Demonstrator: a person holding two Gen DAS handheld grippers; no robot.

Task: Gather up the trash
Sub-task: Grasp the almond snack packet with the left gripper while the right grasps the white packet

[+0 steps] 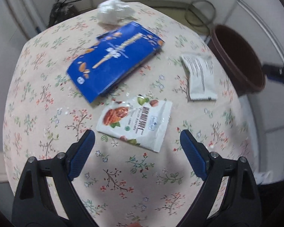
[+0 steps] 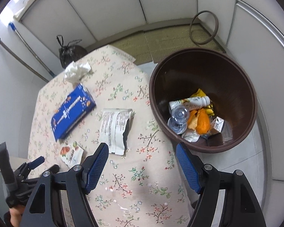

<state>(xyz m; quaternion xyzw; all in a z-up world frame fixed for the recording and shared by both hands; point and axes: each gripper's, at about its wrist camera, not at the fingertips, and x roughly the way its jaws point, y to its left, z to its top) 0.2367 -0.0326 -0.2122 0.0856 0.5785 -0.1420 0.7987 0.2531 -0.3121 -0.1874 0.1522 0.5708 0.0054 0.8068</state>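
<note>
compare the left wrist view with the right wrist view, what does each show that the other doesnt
Only the left wrist view shows the nut pouch's printed front. Only the right wrist view shows the brown bin's contents: an orange peel, a white bottle and a small carton. Both show the blue box, crumpled tissue, white wrapper, the floral tablecloth, and open, empty grippers: left, right.

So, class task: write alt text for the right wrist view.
Open right gripper above a floral tablecloth holding a white wrapper, blue box, nut packet and crumpled tissue. Beside it, a brown bin holds trash.
</note>
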